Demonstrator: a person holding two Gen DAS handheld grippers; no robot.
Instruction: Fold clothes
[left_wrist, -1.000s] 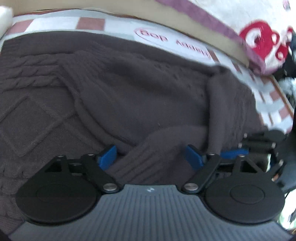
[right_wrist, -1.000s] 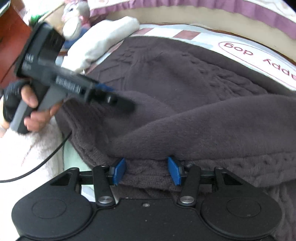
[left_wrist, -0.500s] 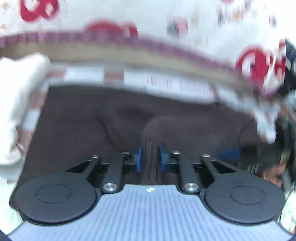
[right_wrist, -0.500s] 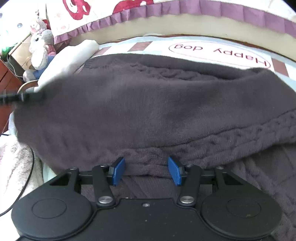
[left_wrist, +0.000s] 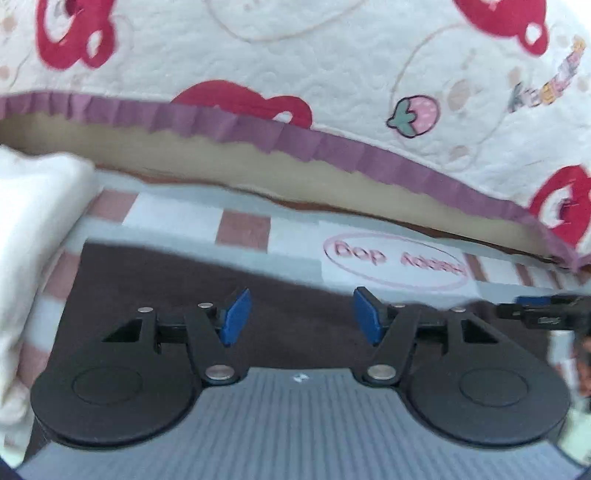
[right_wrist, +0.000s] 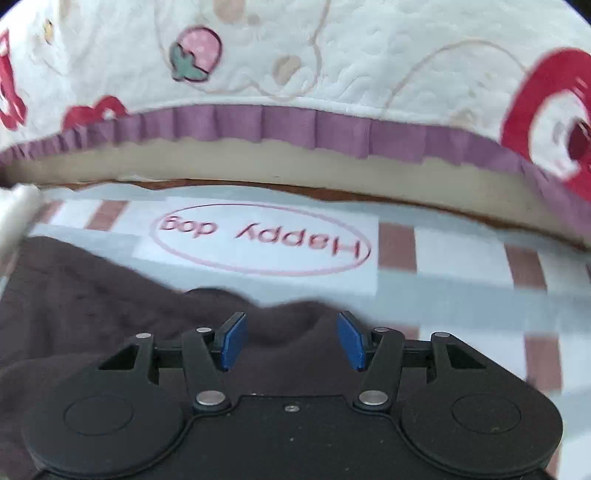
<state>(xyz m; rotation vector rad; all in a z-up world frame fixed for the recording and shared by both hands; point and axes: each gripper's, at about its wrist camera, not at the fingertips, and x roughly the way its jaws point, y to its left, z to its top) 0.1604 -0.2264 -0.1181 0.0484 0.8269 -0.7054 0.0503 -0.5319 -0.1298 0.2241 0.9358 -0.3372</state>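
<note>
A dark brown knitted sweater (left_wrist: 155, 280) lies on a checked sheet; it also shows in the right wrist view (right_wrist: 92, 295). My left gripper (left_wrist: 301, 315) is open over the sweater's far edge, with nothing between its blue pads. My right gripper (right_wrist: 290, 339) is open too, its pads standing either side of a raised hump of sweater without pinching it. The other gripper's tip (left_wrist: 546, 308) shows at the right of the left wrist view.
The checked sheet (right_wrist: 461, 251) carries a "Happy dog" label (right_wrist: 262, 236). A quilt with a purple frill (left_wrist: 332, 147) and red prints hangs behind. A white folded cloth (left_wrist: 33, 229) lies at the left.
The left gripper was shut on a fold of sweater half a second ago and has opened and let it go. Both grippers have moved toward the sweater's far edge.
</note>
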